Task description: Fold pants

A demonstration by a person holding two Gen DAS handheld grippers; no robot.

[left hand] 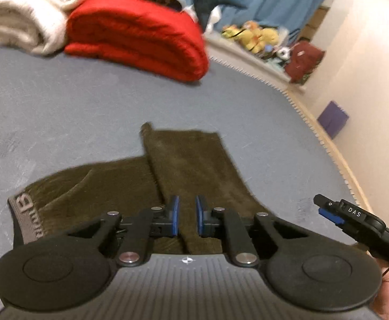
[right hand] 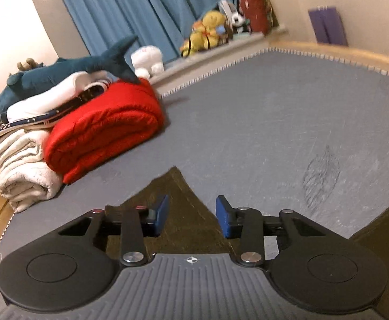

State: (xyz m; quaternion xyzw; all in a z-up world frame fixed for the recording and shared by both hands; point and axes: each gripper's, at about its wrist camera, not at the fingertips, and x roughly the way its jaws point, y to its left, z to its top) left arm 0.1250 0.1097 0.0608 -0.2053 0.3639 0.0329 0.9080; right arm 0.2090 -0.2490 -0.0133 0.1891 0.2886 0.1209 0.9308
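Note:
Dark olive-brown pants (left hand: 189, 170) lie folded on the grey-blue bed (left hand: 74, 112), with a grey lettered waistband (left hand: 27, 218) at the left. My left gripper (left hand: 187, 208) hovers over the pants, its blue pads a little apart with nothing between them. The right gripper's tip (left hand: 333, 213) shows at the right of the left wrist view. In the right wrist view my right gripper (right hand: 193, 208) is open above a pointed corner of the pants (right hand: 178, 186). Its blue pads hold nothing.
A folded red blanket (left hand: 141, 34) and rolled white blankets (left hand: 21, 18) lie at the bed's far side, with a blue shark plush (right hand: 61, 74) on top. Plush toys (right hand: 207, 29) sit on a ledge by blue curtains. The bed's wooden edge (right hand: 341, 50) runs along the wall.

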